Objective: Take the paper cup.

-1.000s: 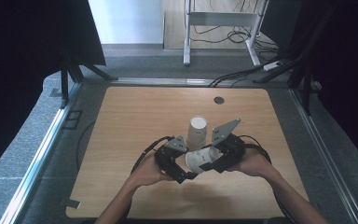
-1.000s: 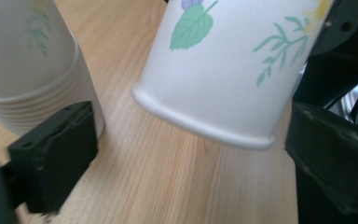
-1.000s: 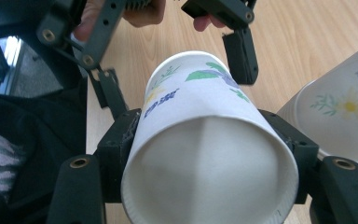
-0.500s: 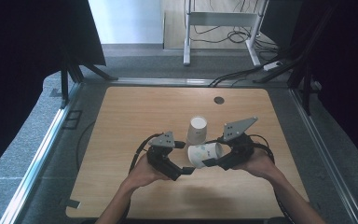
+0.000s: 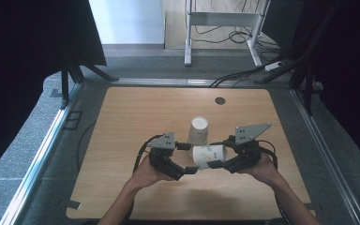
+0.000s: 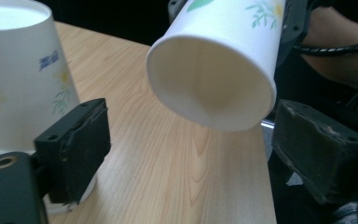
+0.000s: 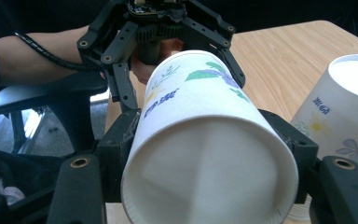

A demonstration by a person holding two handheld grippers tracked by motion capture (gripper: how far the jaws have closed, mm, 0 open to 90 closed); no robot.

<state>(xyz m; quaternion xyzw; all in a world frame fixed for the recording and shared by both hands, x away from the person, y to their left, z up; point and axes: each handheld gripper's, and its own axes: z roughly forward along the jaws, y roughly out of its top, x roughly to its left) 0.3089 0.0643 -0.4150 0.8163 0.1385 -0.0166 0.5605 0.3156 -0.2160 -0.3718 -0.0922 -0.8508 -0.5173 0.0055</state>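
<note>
A flower-printed paper cup lies on its side above the table, with my right gripper shut on its body. In the right gripper view its base faces the camera between my own jaws. My left gripper faces the cup's open mouth. Its jaws have just been closing; the rim sits between them, and neither pad presses on it. A second printed cup stands upside down on the table just behind, also at the left of the left gripper view.
The wooden table has a small dark round hole near its far edge. Metal rails run along both sides of the table. Cables and a metal stand lie on the floor beyond it.
My right gripper has carried the sideways cup to the right, away from its spot under the standing cup. The left gripper's jaws have narrowed around the cup's mouth.
</note>
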